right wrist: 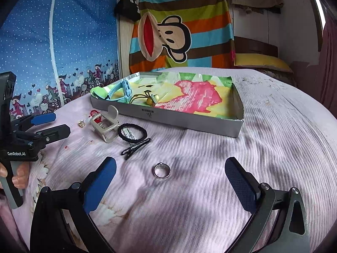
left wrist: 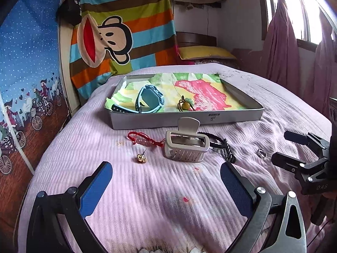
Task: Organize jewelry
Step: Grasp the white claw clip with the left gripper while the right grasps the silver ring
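A grey tray (left wrist: 189, 120) (right wrist: 172, 119) lined with colourful cloth holds a blue watch (left wrist: 148, 100) (right wrist: 124, 93) and a yellow-bead hair tie (left wrist: 185, 104) (right wrist: 150, 100). On the pink bedspread in front lie a red cord bracelet (left wrist: 143, 140), a gold earring (left wrist: 141, 158) (right wrist: 81, 123), a beige claw clip (left wrist: 186, 145) (right wrist: 106, 126), a black hair tie (right wrist: 132, 134), a black clip (right wrist: 135, 147) and a silver ring (left wrist: 261, 153) (right wrist: 161, 170). My left gripper (left wrist: 166, 175) (right wrist: 61, 124) is open and empty, just short of the claw clip. My right gripper (right wrist: 170, 171) (left wrist: 280, 147) is open around the ring.
The bed surface (right wrist: 273, 147) stretches right and toward a yellow pillow (left wrist: 205, 52). A striped monkey cloth (left wrist: 126, 31) and a blue patterned curtain (left wrist: 27, 73) hang behind. A pink curtain (left wrist: 284, 48) hangs by the window at right.
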